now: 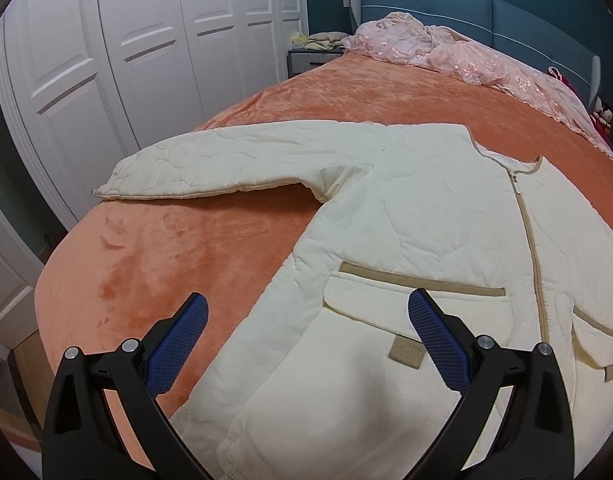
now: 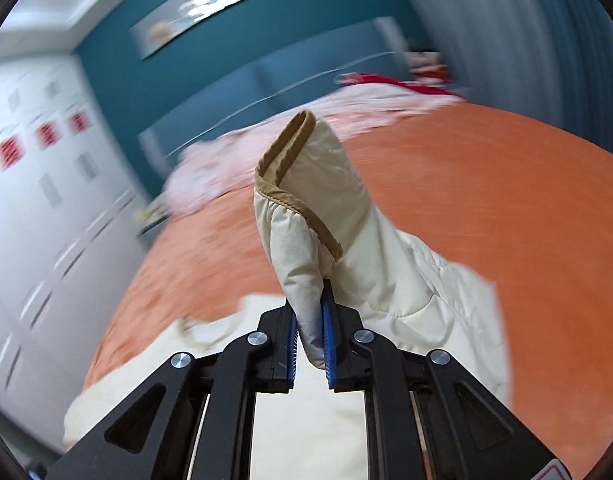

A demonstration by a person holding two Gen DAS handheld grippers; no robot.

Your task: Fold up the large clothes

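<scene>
Cream quilted zip-front jacket with tan trim [image 1: 406, 216] is lying flat on the orange plush bedspread [image 1: 178, 248], one sleeve stretched sideways. Left gripper [image 1: 306, 332] is hovering over the hem, jaws wide apart, holding nothing. Right gripper [image 2: 309, 344] is pinching the tan-edged sleeve cuff [image 2: 306, 200], lifting it off the bed.

Cream quilted jacket [image 1: 406, 208] flat; cuff [image 2: 306, 200] lifted

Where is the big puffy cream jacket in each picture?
Left wrist view: the quilted cream zip-up jacket lies flat across the middle and right, one sleeve stretched out to the left, under the open left gripper.
Right wrist view: its tan-trimmed sleeve cuff stands up in the centre, pinched by the right gripper; the body lies below.
Shared landmark: the fuzzy orange bedspread.
</scene>
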